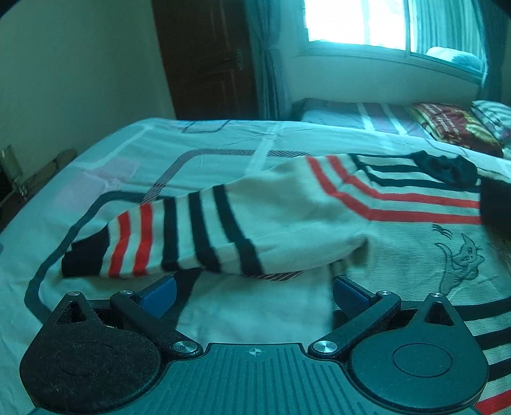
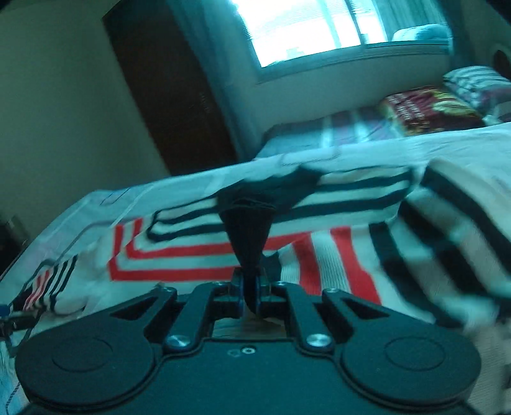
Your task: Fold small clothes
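Garment: cream knit sweater with navy and red stripes, spread on the bed.
Left tongs: released, over the hem.
Right tongs: clenched on the sweater's navy collar.

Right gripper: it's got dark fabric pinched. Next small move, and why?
Probably carry the pinched dark cuff on across the striped sweater and lay it down. The right gripper is shut on it, the cloth is stretched taut, and the left gripper is open, holding nothing.

Count: one striped sweater on the bed, with two sleeves in view. Two tongs, left and right. Beyond the bed: one window, one door, two folded blankets.
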`<state>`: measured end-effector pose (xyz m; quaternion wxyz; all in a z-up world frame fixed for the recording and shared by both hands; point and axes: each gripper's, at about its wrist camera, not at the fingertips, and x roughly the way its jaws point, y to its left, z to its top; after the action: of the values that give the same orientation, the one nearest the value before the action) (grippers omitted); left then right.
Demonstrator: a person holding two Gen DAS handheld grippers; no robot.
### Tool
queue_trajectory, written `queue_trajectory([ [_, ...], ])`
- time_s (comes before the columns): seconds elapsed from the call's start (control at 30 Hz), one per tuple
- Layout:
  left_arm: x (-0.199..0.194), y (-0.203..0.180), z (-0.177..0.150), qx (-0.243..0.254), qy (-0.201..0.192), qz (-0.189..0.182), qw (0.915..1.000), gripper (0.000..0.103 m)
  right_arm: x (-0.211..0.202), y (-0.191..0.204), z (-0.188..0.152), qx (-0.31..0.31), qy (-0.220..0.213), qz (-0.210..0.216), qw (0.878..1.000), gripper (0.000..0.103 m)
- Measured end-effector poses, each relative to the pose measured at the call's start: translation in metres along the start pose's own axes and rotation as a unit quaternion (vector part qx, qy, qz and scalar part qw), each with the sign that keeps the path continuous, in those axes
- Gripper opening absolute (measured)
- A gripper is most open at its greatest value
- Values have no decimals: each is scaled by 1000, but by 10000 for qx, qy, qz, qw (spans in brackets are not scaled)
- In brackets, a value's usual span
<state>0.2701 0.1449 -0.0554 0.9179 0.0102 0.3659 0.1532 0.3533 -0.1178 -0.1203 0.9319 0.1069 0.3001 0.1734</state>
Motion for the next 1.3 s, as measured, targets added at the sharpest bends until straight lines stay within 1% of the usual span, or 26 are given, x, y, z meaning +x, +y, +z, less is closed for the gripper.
queue_trajectory([
  [0.07,2,5,1,-125,14,-115,9999,103,6,13,-5,-138,67,74,9999,7],
  [0.13,2,2,2,-187,-34,-301,9994,103,25,23,-11,-258,323,134,9991,9],
  [0.17,2,-2,3,-204,-62,-415,9989,103,29,26,-14,-395,312,106,9987,10],
  [0.2,2,-6,5,-215,-88,-556,9982,103,26,30,-15,-551,229,119,9981,21],
  [0.27,5,-20,12,-223,-142,-787,9965,103,14,34,-14,-712,192,266,9969,32],
  [0.33,11,-36,20,-272,-159,-1070,9938,103,-8,29,-13,-700,-34,272,9972,32],
  [0.37,16,-45,24,-358,-116,-1296,9909,103,-20,25,-13,-602,-154,230,9978,32],
  [0.4,21,-55,27,-472,-52,-1554,9867,103,-31,20,-13,-466,-226,166,9985,32],
  [0.47,35,-77,33,-718,109,-2125,9745,103,-52,8,-16,-192,-346,1,9992,34],
  [0.53,49,-98,36,-883,307,-2659,9595,103,-73,-6,-20,69,-442,-102,9989,34],
  [0.57,57,-107,37,-1017,394,-2816,9533,103,-82,-14,-19,220,-478,-160,9985,34],
  [0.67,78,-126,42,-1364,621,-3129,9379,103,-111,-39,-24,640,-610,-330,9955,34],
  [0.73,87,-135,44,-1561,691,-3311,9280,103,-123,-55,-27,926,-667,-435,9925,34],
  [0.8,95,-150,46,-1502,785,-3296,9288,102,-132,-75,-31,1360,-730,-483,9868,34],
  [0.83,102,-160,47,-1441,888,-3277,9295,93,-130,-86,-34,1637,-753,-493,9824,34],
  [0.87,105,-165,47,-1359,983,-3241,9310,49,-134,-97,-36,1891,-790,-494,9775,35],
  [0.9,110,-172,46,-1236,1066,-3147,9351,20,-136,-107,-38,2155,-835,-459,9718,36],
  [0.93,114,-177,47,-1135,1078,-3114,9373,12,-136,-116,-39,2409,-872,-411,9657,37],
  [0.97,116,-179,49,-1092,1031,-3130,9378,6,-137,-125,-41,2658,-911,-335,9591,41],
  [1.03,108,-174,56,-1079,761,-3137,9403,6,-139,-142,-45,3182,-998,-103,9427,46],
  [1.1,96,-167,63,-903,434,-3020,9480,6,-140,-156,-48,3591,-1078,148,9269,54],
  [1.13,93,-163,65,-849,358,-2984,9500,6,-139,-162,-50,3760,-1082,236,9200,55],
  [1.2,91,-156,66,-732,293,-2824,9561,6,-134,-172,-55,4136,-1039,414,9036,56],
  [1.23,95,-155,65,-700,330,-2763,9580,6,-129,-176,-57,4323,-1039,489,8944,56],
  [1.27,97,-149,63,-721,424,-2764,9574,6,-123,-180,-59,4493,-1021,558,8858,56],
  [1.3,101,-149,61,-731,511,-2761,9570,6,-118,-183,-61,4622,-1004,578,8792,54],
])
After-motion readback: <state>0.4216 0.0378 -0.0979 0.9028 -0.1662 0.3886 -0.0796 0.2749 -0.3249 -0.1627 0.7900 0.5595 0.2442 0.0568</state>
